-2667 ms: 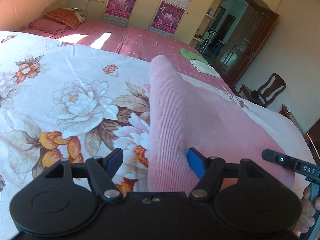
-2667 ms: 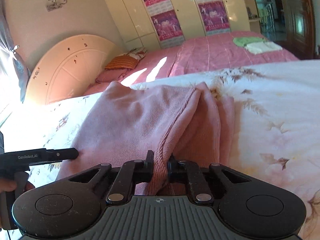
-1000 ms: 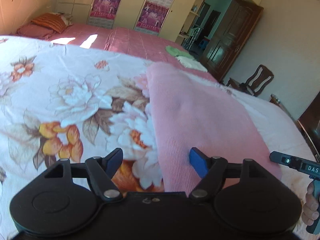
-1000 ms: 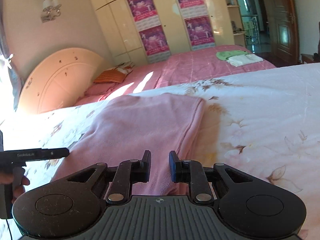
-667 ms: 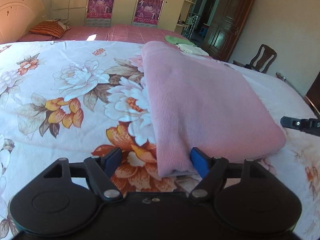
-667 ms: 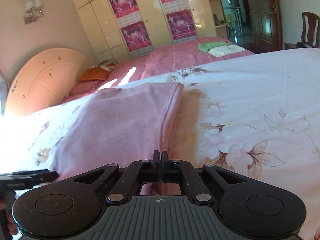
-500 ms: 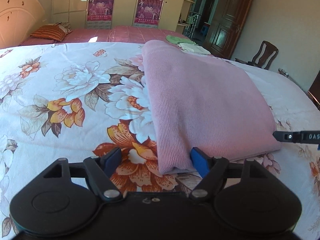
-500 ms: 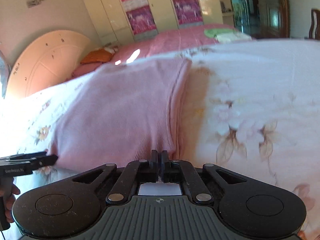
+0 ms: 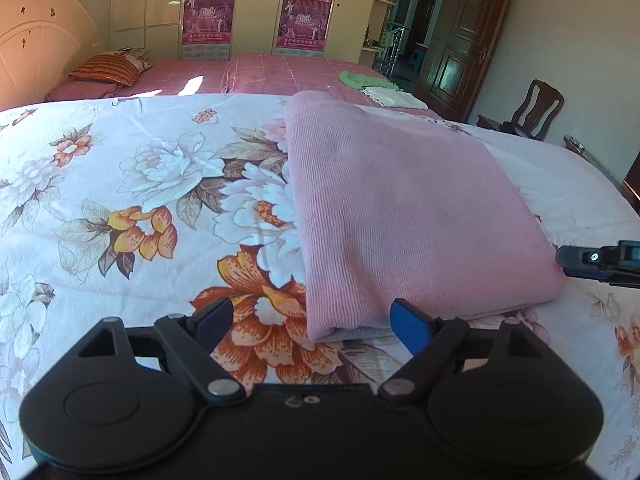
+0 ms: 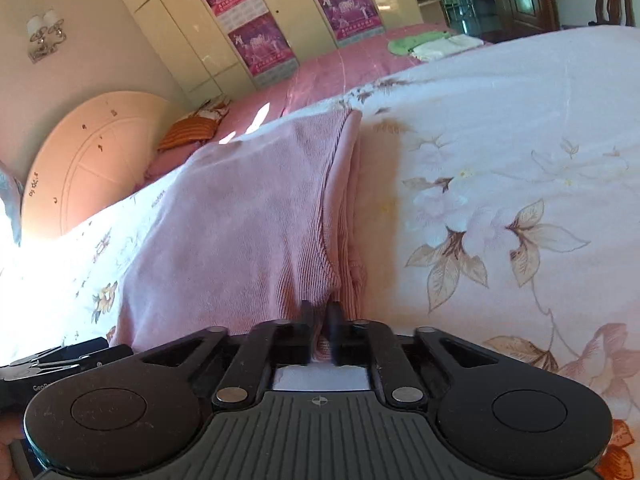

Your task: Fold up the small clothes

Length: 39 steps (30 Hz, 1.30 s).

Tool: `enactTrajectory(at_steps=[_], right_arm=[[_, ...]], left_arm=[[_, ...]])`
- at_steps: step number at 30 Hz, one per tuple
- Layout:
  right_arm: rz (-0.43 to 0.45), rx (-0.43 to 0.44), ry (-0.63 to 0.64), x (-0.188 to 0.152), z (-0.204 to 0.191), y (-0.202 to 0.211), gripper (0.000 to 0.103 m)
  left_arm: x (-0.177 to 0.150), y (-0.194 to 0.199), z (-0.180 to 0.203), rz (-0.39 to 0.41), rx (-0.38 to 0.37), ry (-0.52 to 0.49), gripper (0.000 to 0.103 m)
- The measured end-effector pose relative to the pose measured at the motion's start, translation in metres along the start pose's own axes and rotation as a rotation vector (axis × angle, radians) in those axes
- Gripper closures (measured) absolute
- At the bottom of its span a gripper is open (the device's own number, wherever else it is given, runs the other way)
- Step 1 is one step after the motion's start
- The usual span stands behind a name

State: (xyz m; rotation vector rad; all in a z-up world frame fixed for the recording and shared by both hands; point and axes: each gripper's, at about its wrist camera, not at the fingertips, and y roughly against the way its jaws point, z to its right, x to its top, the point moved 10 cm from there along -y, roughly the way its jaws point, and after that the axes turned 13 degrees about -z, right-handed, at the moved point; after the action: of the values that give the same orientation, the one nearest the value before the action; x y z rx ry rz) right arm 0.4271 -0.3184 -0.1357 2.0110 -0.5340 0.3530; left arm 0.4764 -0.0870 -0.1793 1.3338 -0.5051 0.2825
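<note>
Near the bottom of the left wrist view, left gripper (image 9: 310,320) wide apart, jaws just opened further. Between the blue pads (image 9: 410,326), only the near left corner of the pink sweater (image 9: 400,208); right pad just beside the fold, not pressing it. Lies folded into a flat rectangle on the flowered bedspread (image 9: 120,184), long side running from near to far, a little right of centre. At the right edge, just beside the sweater's near right corner, tip of the right gripper (image 9: 576,258). Farther off, a pink bed (image 9: 280,76) with green and white cloths (image 9: 372,86) on it; to the far right, a dark door (image 9: 460,40) and a wooden chair (image 9: 536,108).

Across the right wrist view, same sweater (image 10: 240,232) left of centre on the bedspread (image 10: 520,140), layered edges facing right. Right gripper (image 10: 321,314) at the near right corner, jaws just parted and standing a narrow gap apart. Shows pink fabric in that gap; cannot tell, through the blur, whether the pads touch it. At the near left, by the sweater's other near corner, left gripper (image 10: 60,360). Far left, a rounded headboard (image 10: 80,168).
</note>
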Motion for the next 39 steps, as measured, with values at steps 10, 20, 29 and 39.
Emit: enactTrajectory(at_steps=[10,20,29,39], right_arm=[[0.057,0.103,-0.046,0.05,0.018,-0.01,0.038],[-0.07,0.153,-0.071,0.062,0.03,-0.049,0.038],[-0.149,0.162,-0.01,0.049,0.025,-0.045,0.038],[-0.187,0.427,-0.055,0.055,0.014,-0.059,0.039]], left_arm=[[0.053,-0.015,-0.001,0.027,-0.024,-0.008,0.016],[0.071,-0.054,-0.015,-0.07,-0.203,0.092,0.017],[0.08,-0.068,-0.015,-0.167,-0.329,0.069,0.022],[0.087,-0.079,0.014,-0.253,-0.411,-0.096,0.031]])
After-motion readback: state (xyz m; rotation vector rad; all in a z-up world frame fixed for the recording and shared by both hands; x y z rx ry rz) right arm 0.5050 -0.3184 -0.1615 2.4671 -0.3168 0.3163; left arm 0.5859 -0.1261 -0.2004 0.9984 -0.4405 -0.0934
